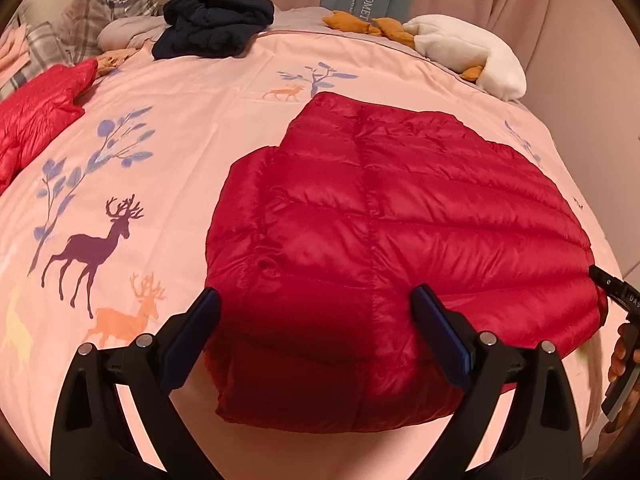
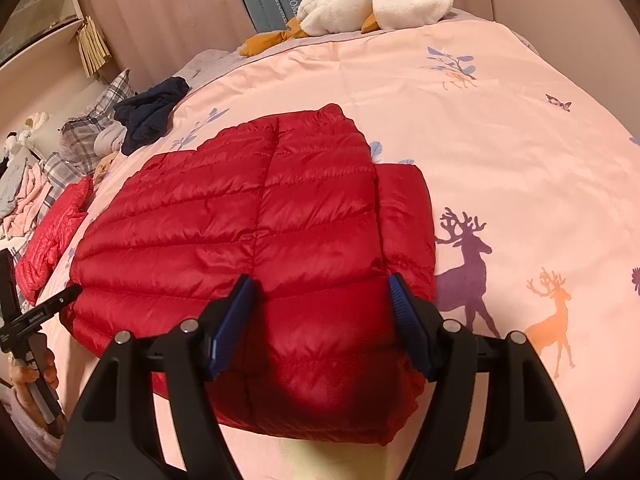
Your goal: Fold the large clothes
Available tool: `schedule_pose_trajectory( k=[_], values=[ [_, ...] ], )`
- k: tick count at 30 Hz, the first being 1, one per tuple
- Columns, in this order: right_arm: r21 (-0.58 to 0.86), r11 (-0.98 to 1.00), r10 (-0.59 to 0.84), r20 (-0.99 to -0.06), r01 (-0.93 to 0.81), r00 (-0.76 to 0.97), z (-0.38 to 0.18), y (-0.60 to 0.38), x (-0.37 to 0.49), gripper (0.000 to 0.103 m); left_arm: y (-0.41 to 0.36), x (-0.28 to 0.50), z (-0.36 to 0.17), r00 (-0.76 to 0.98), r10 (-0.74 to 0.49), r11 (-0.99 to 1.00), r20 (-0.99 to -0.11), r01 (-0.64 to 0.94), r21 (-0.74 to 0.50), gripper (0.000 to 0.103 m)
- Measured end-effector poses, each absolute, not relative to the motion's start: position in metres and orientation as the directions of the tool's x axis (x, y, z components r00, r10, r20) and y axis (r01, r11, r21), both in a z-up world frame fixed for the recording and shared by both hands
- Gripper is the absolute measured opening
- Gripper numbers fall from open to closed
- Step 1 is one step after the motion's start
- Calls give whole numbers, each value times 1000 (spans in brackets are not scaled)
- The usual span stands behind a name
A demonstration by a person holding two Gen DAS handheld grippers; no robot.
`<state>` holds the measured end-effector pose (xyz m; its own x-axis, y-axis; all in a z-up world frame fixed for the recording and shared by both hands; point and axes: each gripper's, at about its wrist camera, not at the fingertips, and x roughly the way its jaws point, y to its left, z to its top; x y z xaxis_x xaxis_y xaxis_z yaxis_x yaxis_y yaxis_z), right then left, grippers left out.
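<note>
Our red jacket lies flat on the pink bed.
Our left claw and right claw are both spread wide, just over the jacket's near edge, holding nothing.

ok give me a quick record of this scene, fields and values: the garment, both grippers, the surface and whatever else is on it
garment: red down jacket, lying flat, sleeves folded in
left gripper: jaws open, over the jacket's near edge
right gripper: jaws open, over the jacket's near edge
surface: pink deer-print bedspread
other items: second red jacket, navy garment, white plush goose, plaid pillows
</note>
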<state>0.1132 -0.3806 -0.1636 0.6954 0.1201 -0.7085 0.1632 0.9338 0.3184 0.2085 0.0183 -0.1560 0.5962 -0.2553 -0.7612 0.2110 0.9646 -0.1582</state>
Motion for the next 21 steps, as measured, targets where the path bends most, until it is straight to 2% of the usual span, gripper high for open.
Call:
schedule_pose_trajectory(
  k=[3,6,8,10,11,15,21],
  values=[
    [325,932,129,-709,159,693,-165,-382,113,65,20,208,-157,589,-271,960,-762,220,-172,97],
    [318,935,124,-710,158,693,-167,-380,113,47,20,207,-158,590,-274,959,-760,229,-168,94],
    [309,938,117,-706,156,698,-167,-379,112,31,19,206,-157,592,-279,957,-756,232,-172,88],
    [308,939,113,-701,156,704,-165,-379,111,18,19,205,-156,595,-282,957,-753,235,-172,77],
    [309,938,113,-697,155,708,-164,-379,110,15,19,204,-154,597,-281,957,-752,237,-170,75],
    [309,938,101,-675,156,731,-159,-377,102,10,21,202,-153,600,-276,958,-751,238,-163,67],
    [341,922,101,-667,182,738,-168,-379,90,9,24,202,-157,596,-278,957,-753,239,-164,67]
  ],
)
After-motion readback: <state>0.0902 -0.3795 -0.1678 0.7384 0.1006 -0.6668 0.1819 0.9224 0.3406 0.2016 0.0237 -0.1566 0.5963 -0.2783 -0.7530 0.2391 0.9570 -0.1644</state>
